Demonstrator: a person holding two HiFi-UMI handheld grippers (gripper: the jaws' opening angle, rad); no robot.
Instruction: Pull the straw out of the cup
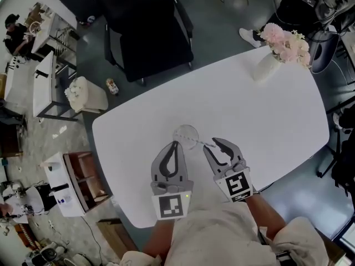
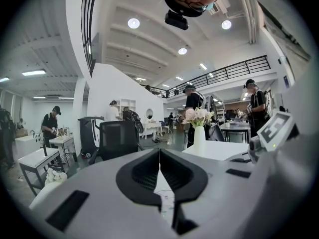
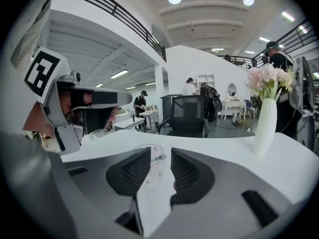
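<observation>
— White covers most of the head view: a rounded white table (image 1: pixel 249 115) fills the middle. Anything on it to read?

— Only the black-and-white square markers, one on each gripper's cube at the bottom centre. They are patterns, not words.

— And your grip?

— My grey left gripper (image 1: pixel 176 144) is clenched, its tips pressed together on nothing, just below the clear round plastic cup (image 1: pixel 186 133). My grey right gripper (image 1: pixel 211 144) is released, jaws apart and pinching nothing.

— Where is the straw?

— The thin clear straw (image 1: pixel 199 142) shows at the cup's lower right, slanting toward the tips of my right jaws. I cannot tell whether its far end sits inside the cup.

— Room to move?

— The cup stands left of centre, nearer the table's lower edge, where I stand, than the far one. Bare tabletop runs to the upper right as far as the white vase of pale pink flowers (image 1: pixel 267 65), which is close to that edge. A black office chair (image 1: pixel 147 32) sits beyond the top edge, left of centre.

— Count them.

— One cup, one straw, one vase, one chair at the table, two grippers.
</observation>
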